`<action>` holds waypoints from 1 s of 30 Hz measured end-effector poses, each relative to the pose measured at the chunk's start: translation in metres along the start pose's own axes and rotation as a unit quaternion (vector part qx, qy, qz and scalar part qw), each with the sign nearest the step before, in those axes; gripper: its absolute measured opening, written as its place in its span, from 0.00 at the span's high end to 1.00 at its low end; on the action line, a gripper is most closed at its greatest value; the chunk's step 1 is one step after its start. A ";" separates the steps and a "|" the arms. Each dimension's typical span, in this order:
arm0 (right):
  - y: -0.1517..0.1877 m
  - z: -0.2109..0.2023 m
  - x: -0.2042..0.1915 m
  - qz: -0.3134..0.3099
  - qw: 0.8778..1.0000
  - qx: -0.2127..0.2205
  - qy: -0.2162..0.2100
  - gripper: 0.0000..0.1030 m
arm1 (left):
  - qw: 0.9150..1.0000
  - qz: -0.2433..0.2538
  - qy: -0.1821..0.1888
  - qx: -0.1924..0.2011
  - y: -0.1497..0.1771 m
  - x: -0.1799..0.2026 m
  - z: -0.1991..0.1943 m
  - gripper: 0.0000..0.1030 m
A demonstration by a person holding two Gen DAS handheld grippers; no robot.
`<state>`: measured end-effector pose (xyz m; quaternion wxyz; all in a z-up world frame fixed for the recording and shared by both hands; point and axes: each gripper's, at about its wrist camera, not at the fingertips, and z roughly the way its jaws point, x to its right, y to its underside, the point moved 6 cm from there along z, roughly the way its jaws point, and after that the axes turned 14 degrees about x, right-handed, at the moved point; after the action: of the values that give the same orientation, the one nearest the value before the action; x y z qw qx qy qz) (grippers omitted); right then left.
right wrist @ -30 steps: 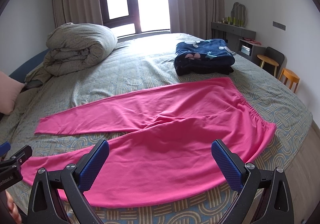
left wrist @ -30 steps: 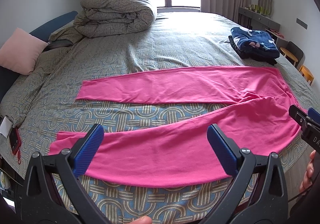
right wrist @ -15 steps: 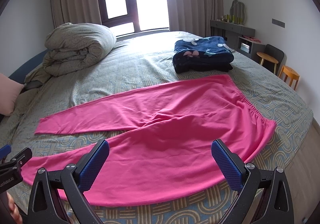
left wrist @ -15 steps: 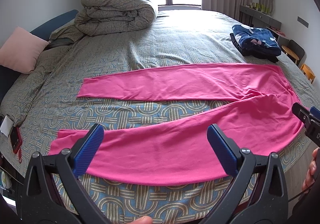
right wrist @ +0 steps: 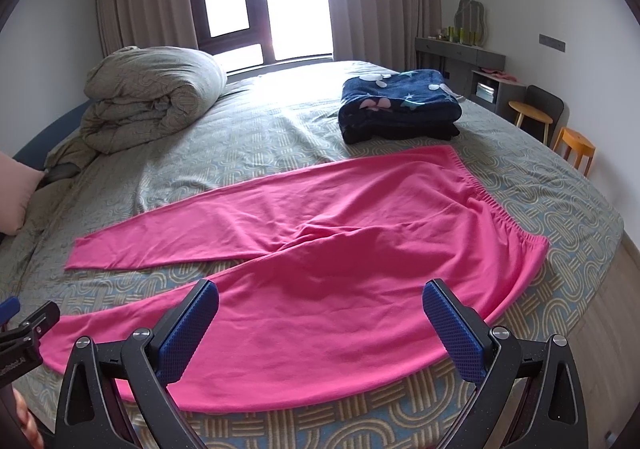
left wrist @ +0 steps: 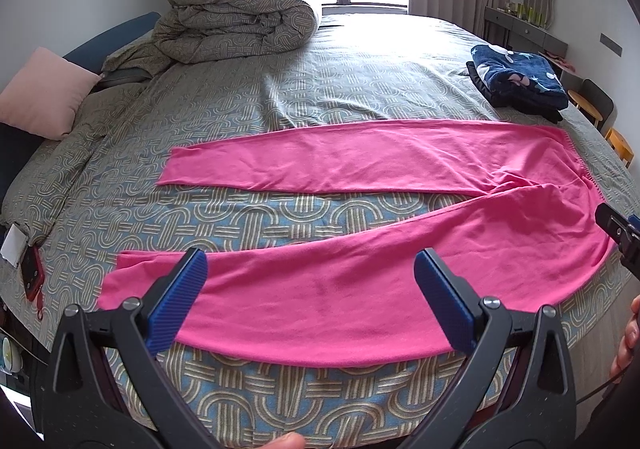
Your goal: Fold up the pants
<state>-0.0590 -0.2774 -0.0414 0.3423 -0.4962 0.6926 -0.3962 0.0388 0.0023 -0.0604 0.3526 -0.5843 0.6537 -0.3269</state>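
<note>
Bright pink soft cloth pants (left wrist: 340, 249) spread flat on the patterned grey bed cover (left wrist: 280, 97), long way running left to right, legs apart.

Left gripper (left wrist: 308, 297) near the leg ends, wide apart, holding nothing. Right gripper (right wrist: 320, 325) near the waist, wide too, holding nothing.

Stretchy waistband (right wrist: 496, 209) clear only from the right.

Only partial white lettering visible, printed on the black body of the left gripper (right wrist: 22, 345) at the lower left edge of the right wrist view; cut off by the frame and too small to read with certainty. No other text, label, brand, number or sign readable anywhere in either view.
</note>
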 end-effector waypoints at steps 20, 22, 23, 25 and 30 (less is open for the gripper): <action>0.017 0.010 0.035 0.025 0.999 -0.026 0.028 0.00 | 0.999 -0.009 -0.022 -0.021 0.016 -0.018 0.008 0.00; 0.018 0.011 0.036 0.028 0.999 -0.028 0.027 0.01 | 0.999 -0.009 -0.024 -0.024 0.017 -0.020 0.010 0.00; 0.018 0.012 0.037 0.030 0.999 -0.030 0.026 0.01 | 0.999 -0.009 -0.025 -0.025 0.018 -0.021 0.011 0.00; 0.019 0.013 0.039 0.033 0.999 -0.032 0.025 0.03 | 0.999 -0.010 -0.027 -0.028 0.020 -0.023 0.012 0.00; 0.023 0.018 0.043 0.041 0.998 -0.042 0.022 0.11 | 0.999 -0.017 -0.033 -0.039 0.027 -0.029 0.017 0.00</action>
<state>-0.0652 -0.3179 -0.0735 0.3217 -0.4723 0.7357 -0.3636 0.0408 0.0340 -0.0903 0.3456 -0.6193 0.6437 -0.2877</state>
